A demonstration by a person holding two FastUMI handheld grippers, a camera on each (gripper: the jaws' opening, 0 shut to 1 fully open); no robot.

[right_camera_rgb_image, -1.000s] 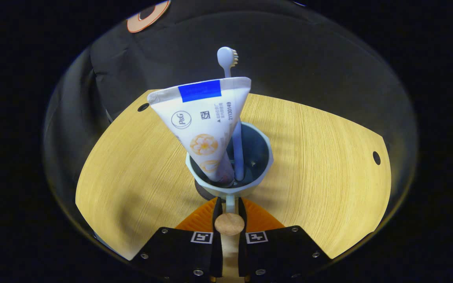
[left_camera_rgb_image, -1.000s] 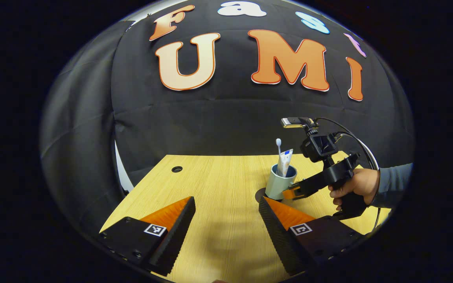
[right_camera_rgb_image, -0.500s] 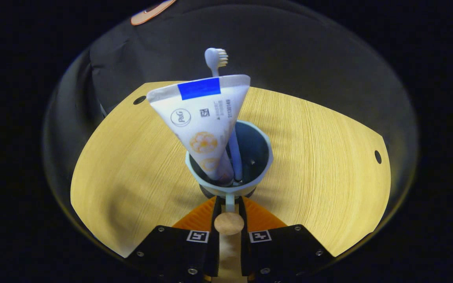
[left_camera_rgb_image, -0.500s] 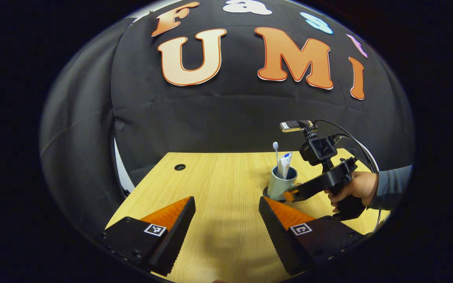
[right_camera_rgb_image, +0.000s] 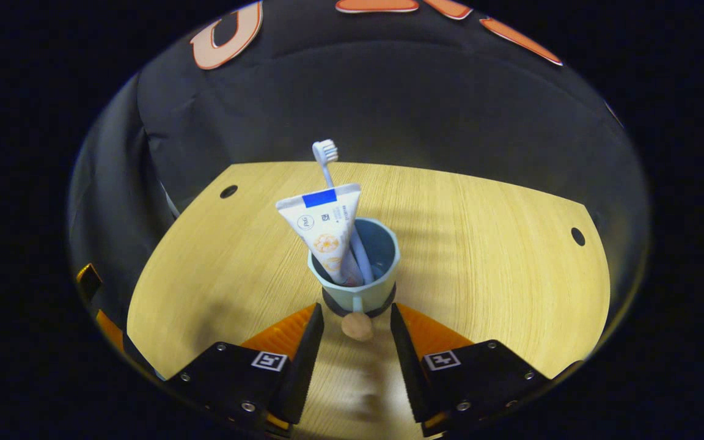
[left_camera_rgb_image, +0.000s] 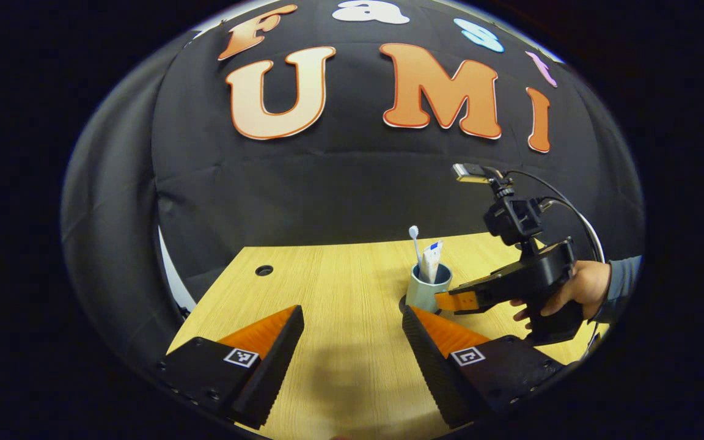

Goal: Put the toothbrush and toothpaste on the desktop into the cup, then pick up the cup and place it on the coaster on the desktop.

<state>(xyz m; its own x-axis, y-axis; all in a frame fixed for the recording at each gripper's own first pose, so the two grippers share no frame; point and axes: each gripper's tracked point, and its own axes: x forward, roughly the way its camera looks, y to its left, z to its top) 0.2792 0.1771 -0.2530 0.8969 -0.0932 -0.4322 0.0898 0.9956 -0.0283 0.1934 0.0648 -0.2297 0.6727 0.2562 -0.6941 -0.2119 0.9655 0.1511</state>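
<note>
right gripper view shows the right gripper (right_camera_rgb_image: pixel 357 324) with its fingers now spread wide on either side of the cup's (right_camera_rgb_image: pixel 357 287) handle knob and no longer touching it; half a second ago those fingers were pinched tight on that handle. the cup looks smaller and farther off than before, so the gripper has drawn back from it. the cup stands upright on the dark coaster (right_camera_rgb_image: pixel 388 301), whose rim peeks out under its base, around the middle of the wooden worktop (right_camera_rgb_image: pixel 498 269). the toothpaste (right_camera_rgb_image: pixel 326 232) leans in the cup against its left wall, crimped end up, and the toothbrush (right_camera_rgb_image: pixel 332 174) stands behind it with the bristle head at the top; both sit as they did earlier. left gripper view has the left gripper (left_camera_rgb_image: pixel 352 342) low over the near edge of the worktop (left_camera_rgb_image: pixel 340 287), fingers wide apart with nothing between them, much as in the earlier frames. farther off in that view the cup (left_camera_rgb_image: pixel 426 290) sits on the coaster (left_camera_rgb_image: pixel 403 302) toward the right side of the worktop, with the toothbrush (left_camera_rgb_image: pixel 414 239) and toothpaste (left_camera_rgb_image: pixel 432 260) sticking up out of it. the right gripper (left_camera_rgb_image: pixel 454 300), held by a hand (left_camera_rgb_image: pixel 572 290) in a grey sleeve (left_camera_rgb_image: pixel 624 287), is just beside the cup on its right, raised a little higher and pulled back compared with a moment ago.
</note>
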